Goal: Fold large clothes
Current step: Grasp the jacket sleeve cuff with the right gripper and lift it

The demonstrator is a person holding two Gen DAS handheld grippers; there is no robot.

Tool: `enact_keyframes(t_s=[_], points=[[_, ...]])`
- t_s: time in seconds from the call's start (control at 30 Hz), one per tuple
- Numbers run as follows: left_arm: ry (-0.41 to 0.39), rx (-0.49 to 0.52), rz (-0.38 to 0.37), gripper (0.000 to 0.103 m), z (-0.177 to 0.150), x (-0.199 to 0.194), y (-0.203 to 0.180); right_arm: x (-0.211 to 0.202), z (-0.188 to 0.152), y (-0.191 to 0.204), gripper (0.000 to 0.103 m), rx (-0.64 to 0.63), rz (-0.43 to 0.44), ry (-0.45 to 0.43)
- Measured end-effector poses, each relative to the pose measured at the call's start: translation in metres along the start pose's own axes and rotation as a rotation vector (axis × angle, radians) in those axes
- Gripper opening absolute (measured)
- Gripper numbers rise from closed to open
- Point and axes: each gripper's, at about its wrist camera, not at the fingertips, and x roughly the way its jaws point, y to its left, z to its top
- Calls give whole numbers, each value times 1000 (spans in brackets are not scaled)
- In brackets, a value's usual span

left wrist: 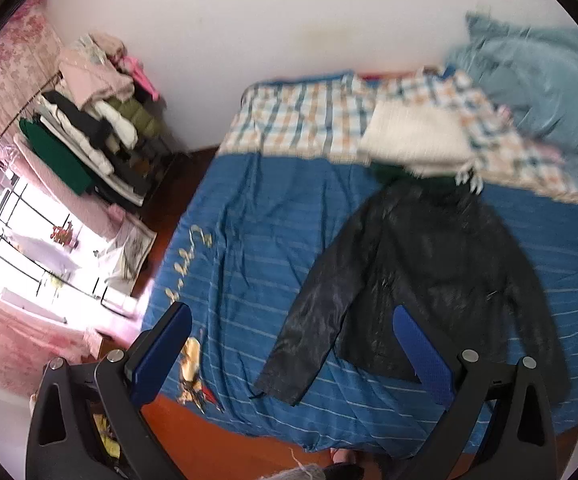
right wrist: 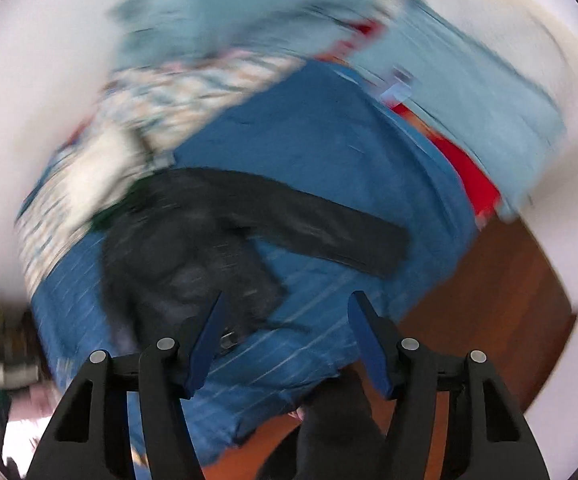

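A black long-sleeved jacket (left wrist: 421,272) lies spread flat on the blue striped bedspread (left wrist: 249,248), both sleeves stretched outward. My left gripper (left wrist: 293,320) hangs above the bed's near edge, jaws wide apart and holding nothing; its right finger (left wrist: 421,348) overlaps the jacket's hem. In the blurred right wrist view the same jacket (right wrist: 193,248) lies with one sleeve (right wrist: 329,232) pointing right. My right gripper (right wrist: 285,312) hovers over the hem area and the bedspread (right wrist: 329,152), jaws apart with nothing between them.
A folded cream garment (left wrist: 417,140) rests on a checked blanket (left wrist: 301,116) at the bed's far end, beside a grey-blue quilt (left wrist: 541,92). A clothes rack (left wrist: 89,120) stands at left by a bright window. Wooden floor (right wrist: 489,300) borders the bed.
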Motion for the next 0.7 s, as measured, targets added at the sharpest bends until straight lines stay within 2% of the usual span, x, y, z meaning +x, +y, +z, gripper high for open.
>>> enact_keyframes(t_s=[0.13, 0.17, 0.23, 0.37, 0.47, 0.6, 0.63, 0.7], points=[[128, 24, 73, 103, -10, 73, -45, 119, 21, -84, 68, 226, 34, 129], [154, 21, 78, 103, -11, 85, -56, 144, 24, -102, 71, 265, 50, 158], [195, 29, 79, 103, -18, 114, -88, 208, 26, -140, 71, 360, 85, 217], [233, 111, 79, 103, -31, 164, -150, 307, 13, -196, 71, 554, 132, 285], [290, 147, 66, 103, -43, 200, -189, 371, -4, -222, 71, 697, 174, 340], [339, 165, 47, 103, -52, 230, -222, 420, -17, -234, 71, 827, 214, 335], [341, 173, 47, 103, -52, 233, -229, 417, -17, -233, 66, 853, 211, 306], [335, 192, 41, 103, -55, 243, -240, 401, -16, -227, 43, 880, 202, 200]])
